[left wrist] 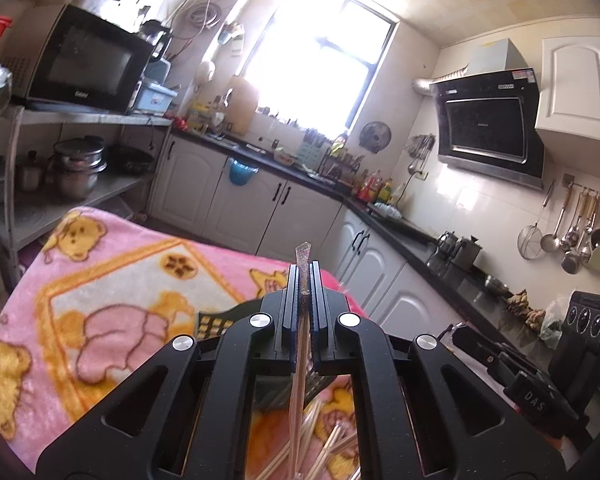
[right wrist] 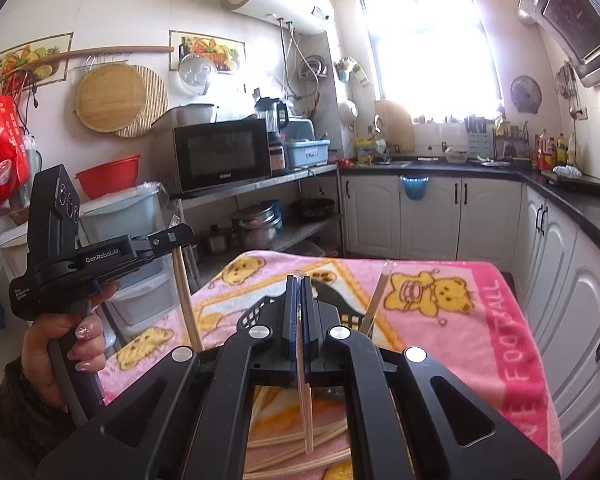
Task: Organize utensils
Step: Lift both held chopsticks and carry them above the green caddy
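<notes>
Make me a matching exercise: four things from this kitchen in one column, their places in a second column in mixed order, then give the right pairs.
Things
1. microwave
2. blue bin
3. black basket
4. wrapped chopsticks

Places
A. hanging on a white cabinet door
B. clamped in the right gripper
C. on the upper shelf of the rack
D. on the pink blanket, partly behind the right gripper

Pairs: 1-C, 2-A, 3-D, 4-B
</notes>
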The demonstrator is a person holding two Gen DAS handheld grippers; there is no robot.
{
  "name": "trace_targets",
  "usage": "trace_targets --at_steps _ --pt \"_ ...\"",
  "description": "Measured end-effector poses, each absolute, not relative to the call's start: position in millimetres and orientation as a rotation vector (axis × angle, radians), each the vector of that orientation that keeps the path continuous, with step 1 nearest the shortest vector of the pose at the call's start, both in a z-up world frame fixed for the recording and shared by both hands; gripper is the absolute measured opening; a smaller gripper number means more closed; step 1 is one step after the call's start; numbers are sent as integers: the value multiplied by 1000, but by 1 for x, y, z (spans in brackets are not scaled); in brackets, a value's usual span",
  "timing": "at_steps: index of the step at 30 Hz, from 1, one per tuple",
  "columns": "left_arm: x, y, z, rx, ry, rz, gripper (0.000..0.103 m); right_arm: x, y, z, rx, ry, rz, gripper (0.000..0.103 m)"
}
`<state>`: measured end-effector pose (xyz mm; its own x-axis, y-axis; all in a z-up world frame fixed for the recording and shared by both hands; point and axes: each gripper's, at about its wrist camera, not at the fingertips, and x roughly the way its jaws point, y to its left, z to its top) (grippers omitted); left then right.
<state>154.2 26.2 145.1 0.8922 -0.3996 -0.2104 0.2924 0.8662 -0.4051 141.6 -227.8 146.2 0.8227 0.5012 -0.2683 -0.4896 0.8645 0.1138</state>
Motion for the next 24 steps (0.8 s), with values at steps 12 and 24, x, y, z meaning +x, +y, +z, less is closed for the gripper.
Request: trace_targets --at_steps 12,24 --pt "186 -3 194 -361 188 -414 2 156 -240 176 60 221 489 2" --pt "223 -9 214 -305 118 -325 2 185 -242 212 80 125 479 2"
